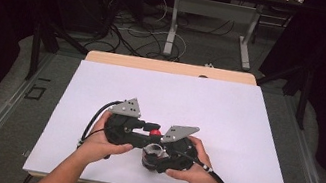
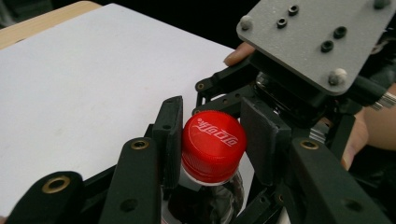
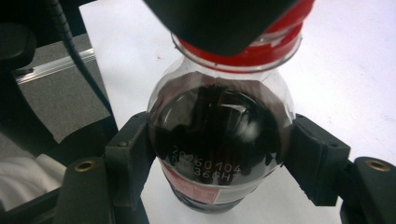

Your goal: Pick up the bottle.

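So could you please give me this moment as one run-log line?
left claw: shut on red cap | right claw: shut on bottle body | bottle over white sheet

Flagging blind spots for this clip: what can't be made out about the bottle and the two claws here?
- Bottle base: cut off by the bottom edge in the right gripper view; hands and claws cover it in the high view.
- Label: only a cut-off strip, unreadable.
- Cap seal: left claw pads hide it.
- Right claw: jaw tips hidden behind the bottle.

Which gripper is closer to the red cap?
The left. The left gripper has its jaws shut right on the red cap. The right gripper is lower down, its jaws clamped on the bottle below the cap.
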A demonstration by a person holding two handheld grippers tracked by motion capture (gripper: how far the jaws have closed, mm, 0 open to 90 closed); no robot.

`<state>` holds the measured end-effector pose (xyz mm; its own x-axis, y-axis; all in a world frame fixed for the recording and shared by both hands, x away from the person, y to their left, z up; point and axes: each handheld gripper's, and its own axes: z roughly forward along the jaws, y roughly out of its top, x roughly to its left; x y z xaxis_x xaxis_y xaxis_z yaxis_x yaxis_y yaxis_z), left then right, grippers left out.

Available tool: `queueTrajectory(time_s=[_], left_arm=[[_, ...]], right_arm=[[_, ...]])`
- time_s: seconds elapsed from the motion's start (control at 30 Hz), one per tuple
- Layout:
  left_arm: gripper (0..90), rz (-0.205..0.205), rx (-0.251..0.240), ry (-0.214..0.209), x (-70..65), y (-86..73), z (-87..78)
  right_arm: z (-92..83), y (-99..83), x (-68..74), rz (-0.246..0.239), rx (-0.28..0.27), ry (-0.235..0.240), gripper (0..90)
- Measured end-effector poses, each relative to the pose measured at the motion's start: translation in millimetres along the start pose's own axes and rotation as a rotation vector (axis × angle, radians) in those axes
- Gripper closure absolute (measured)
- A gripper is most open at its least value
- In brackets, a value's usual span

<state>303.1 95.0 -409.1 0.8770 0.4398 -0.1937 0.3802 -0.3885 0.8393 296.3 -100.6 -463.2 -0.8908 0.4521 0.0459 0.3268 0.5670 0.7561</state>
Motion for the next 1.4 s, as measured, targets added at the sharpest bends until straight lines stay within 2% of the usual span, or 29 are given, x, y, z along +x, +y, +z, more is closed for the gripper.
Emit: queueTrajectory(time_s=[0.1, 0.13, 0.27, 0.4, 0.47, 0.57, 0.63, 0.77, 0.93, 0.97, 1.0, 1.07, 1.17, 1.2, 1.3, 1.4], left_arm=[[61.0, -0.040, 0.003, 0.083, -9.7, 0.4, 1.4], [60.9, -0.037, -0.007, 0.116, -11.8, 0.3, 2.9], [61.0, -0.103, -0.016, 0.200, -19.7, 1.1, 6.5], [61.0, -0.135, -0.015, 0.222, -22.4, 2.0, 8.5], [60.8, -0.128, -0.019, 0.204, -20.3, 2.0, 8.1], [59.7, -0.156, -0.030, 0.166, -16.0, 2.1, 7.1], [55.3, -0.132, -0.041, 0.158, -12.3, 2.4, 4.0], [48.0, -0.111, -0.067, 0.109, -5.6, 3.0, -3.1], [44.3, -0.051, -0.037, 0.025, 2.2, 4.9, -10.5], [43.9, -0.050, -0.031, 0.002, 3.2, 5.1, -11.4], [43.8, -0.019, -0.029, -0.018, 5.5, 5.5, -12.1], [43.1, -0.001, -0.024, -0.049, 7.5, 5.5, -12.3], [43.4, 0.029, -0.007, -0.062, 10.0, 6.6, -12.4], [43.8, 0.034, -0.003, -0.064, 10.4, 7.0, -12.6], [45.5, 0.046, 0.011, -0.088, 12.0, 7.8, -12.4], [48.4, 0.062, 0.029, -0.090, 14.5, 8.4, -10.6]], right_arm=[[0.5, -0.2, -0.2, 0.008, 0.005, -0.021, 29.7], [0.9, -0.3, -0.1, 0.010, 0.006, -0.026, 29.7], [1.1, -0.9, -1.3, 0.022, -0.001, -0.039, 29.7], [1.6, -1.6, -2.1, 0.029, 0.000, -0.046, 29.7], [1.1, -1.7, -2.1, 0.026, -0.002, -0.045, 29.7], [1.0, -1.6, -2.4, 0.028, -0.004, -0.045, 29.7], [1.2, -1.6, -2.4, 0.027, -0.002, -0.043, 29.7], [1.1, -1.9, -3.0, 0.037, 0.004, -0.038, 29.7], [0.8, -2.5, -4.8, 0.027, -0.004, -0.040, 29.7], [0.7, -2.4, -4.7, 0.028, -0.004, -0.030, 29.7], [0.7, -2.3, -5.3, 0.019, -0.001, -0.025, 29.7], [-0.1, -1.9, -4.1, 0.021, 0.006, -0.011, 29.7], [-0.1, -1.3, -3.4, 0.020, 0.002, 0.000, 29.7], [0.5, -1.2, -4.0, 0.007, -0.007, -0.002, 29.7], [1.0, -1.1, -3.3, 0.006, -0.013, 0.003, 29.7], [0.6, -0.7, -2.4, 0.012, 0.004, 0.018, 29.7]])
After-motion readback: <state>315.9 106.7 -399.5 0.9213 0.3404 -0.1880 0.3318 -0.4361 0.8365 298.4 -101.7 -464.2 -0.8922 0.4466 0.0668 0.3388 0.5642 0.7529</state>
